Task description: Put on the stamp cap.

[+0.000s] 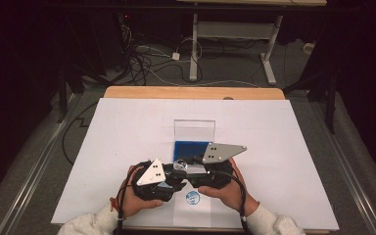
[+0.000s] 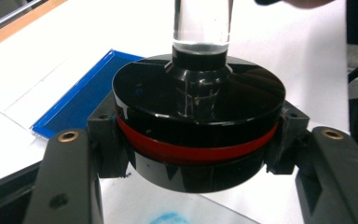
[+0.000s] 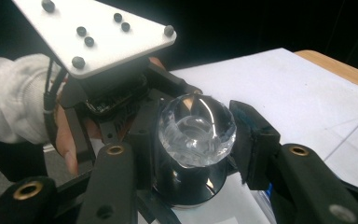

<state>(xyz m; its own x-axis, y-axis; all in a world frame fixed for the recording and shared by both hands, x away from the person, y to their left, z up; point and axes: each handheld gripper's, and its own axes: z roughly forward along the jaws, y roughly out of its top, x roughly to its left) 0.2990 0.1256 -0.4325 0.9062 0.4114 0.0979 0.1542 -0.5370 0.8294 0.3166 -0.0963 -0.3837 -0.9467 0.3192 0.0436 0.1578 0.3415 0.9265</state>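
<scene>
Near the worktop's (image 1: pixel 127 127) front edge, the left hand-held gripper (image 2: pixel 198 154) clamps the stamp's black base (image 2: pixel 198 112); the right hand-held gripper (image 3: pixel 198 140) brackets its clear knob (image 3: pixel 196 128), contact unclear.

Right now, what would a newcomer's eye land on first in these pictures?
The stamp: a round black base with a red band, clamped between the left gripper jaws. Its clear handle rises from it, with the right gripper jaws either side of the knob. Behind the grippers, near the middle of the white table, lies a blue ink pad in a clear case; a blue print sits below the hands.
</scene>
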